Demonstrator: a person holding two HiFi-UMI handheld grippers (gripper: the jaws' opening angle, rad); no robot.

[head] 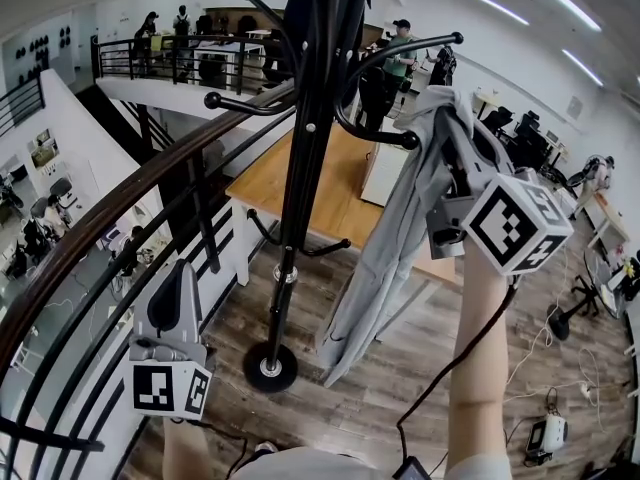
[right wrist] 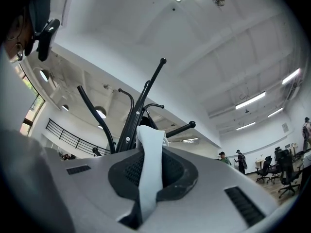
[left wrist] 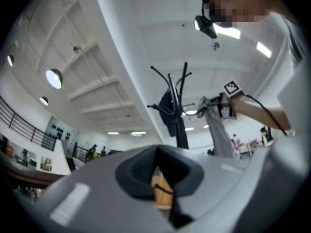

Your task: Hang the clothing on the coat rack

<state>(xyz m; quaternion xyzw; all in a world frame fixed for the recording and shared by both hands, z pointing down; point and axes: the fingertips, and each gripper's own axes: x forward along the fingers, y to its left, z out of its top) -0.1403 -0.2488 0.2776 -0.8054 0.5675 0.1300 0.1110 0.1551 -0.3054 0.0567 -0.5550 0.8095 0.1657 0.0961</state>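
Head view shows the black coat rack [head: 300, 168] standing on the wood-plank floor [head: 400, 398], just beside a curved dark railing [head: 120, 218] and in front of a wooden table [head: 335, 203]. The right gripper [head: 455, 168] is raised at the right of the rack and pinches the upper edge of a light grey garment [head: 395, 238]. The cloth hangs down in a long fold, clear of the floor. Its top lies close against the ball end of one lower hook [head: 385, 140], though I cannot tell whether it rests on that hook. The left gripper [head: 178, 278] is held low at the left, well apart from the garment, with its jaws pressed together.

Left gripper view shows the left gripper [left wrist: 158, 178] with its pads closed and nothing caught between them. Beyond it stands the coat rack [left wrist: 177, 120] with a dark piece of clothing [left wrist: 167, 111] on it. The grey garment [left wrist: 218, 130] hangs from the right gripper [left wrist: 226, 103].

Right gripper view shows the right gripper [right wrist: 148, 178] clamped on a pale strip of the garment [right wrist: 150, 154], which runs up between the pads. The coat rack [right wrist: 133, 123] rises directly behind it.
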